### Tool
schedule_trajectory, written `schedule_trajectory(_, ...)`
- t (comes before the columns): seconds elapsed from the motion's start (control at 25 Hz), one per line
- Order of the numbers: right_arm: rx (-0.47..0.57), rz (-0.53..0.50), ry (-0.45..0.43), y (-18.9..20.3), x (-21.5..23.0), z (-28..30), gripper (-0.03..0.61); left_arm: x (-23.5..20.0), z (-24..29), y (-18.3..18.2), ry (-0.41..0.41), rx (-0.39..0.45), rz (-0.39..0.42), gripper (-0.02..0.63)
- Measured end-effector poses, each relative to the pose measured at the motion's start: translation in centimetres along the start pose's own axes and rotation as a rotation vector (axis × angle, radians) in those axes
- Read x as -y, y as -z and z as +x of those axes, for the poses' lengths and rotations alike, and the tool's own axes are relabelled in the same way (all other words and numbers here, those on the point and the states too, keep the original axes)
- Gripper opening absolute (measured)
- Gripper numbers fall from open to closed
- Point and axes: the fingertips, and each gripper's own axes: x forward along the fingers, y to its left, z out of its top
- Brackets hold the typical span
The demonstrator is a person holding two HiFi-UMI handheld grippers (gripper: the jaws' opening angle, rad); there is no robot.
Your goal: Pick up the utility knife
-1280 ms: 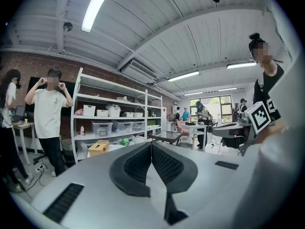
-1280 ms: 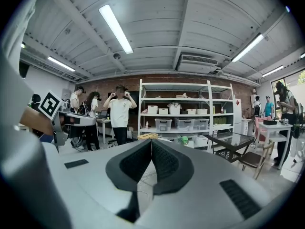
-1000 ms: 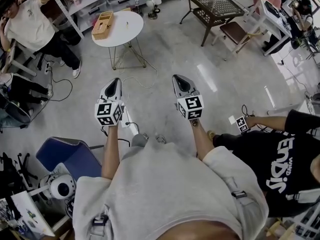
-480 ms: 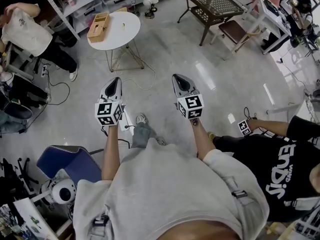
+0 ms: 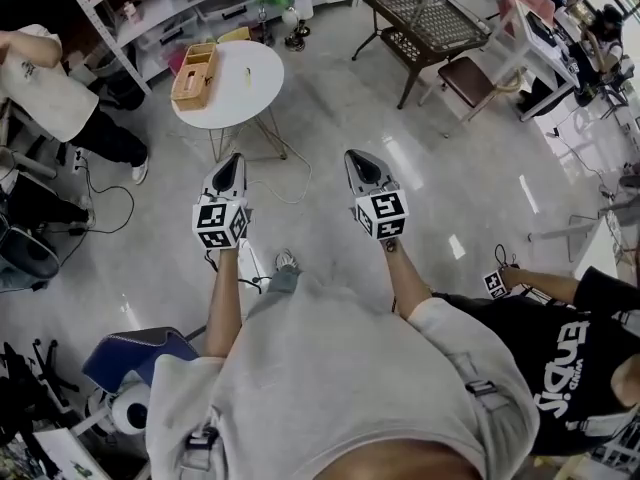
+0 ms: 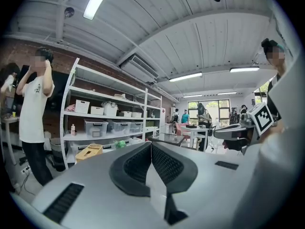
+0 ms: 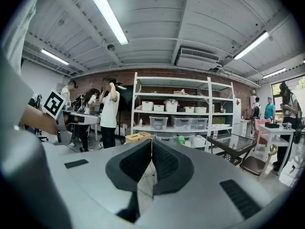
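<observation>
Both pairs of jaws are pinched fully together with nothing in them. The left gripper (image 5: 232, 160) and right gripper (image 5: 352, 156) sit side by side, roughly level, over glossy grey floor (image 5: 330, 98). The pads are black ribbed rubber set in smooth grey shells.

Ahead of the left one there's a round white table (image 5: 225, 98) on thin wire legs. An open wooden box (image 5: 194, 75) sits at its left edge, and a small slim thing (image 5: 247, 72) lies near the middle, well apart from both tips. It's too tiny to say for sure that it's the utility knife.

Behind that is white shelving (image 7: 176, 109) with plastic bins, and off to the right a dark mesh-top table (image 5: 425, 18).
</observation>
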Motion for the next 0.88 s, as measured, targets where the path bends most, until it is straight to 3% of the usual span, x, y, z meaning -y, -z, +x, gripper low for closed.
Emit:
schedule_trajectory(0.56, -0.022, -0.014, 0.059, -2.0, -0.9, 12.0, 0.032, -11.0, 8.0, -0.5, 0.058, -0.013, -0.021, 0.021)
schedule_trajectory(0.88, -0.042, -0.008, 0.1, -1.9, 0.7, 13.8, 0.032, -11.8, 11.6, -0.6, 0.105, -0.018, -0.026, 0.021)
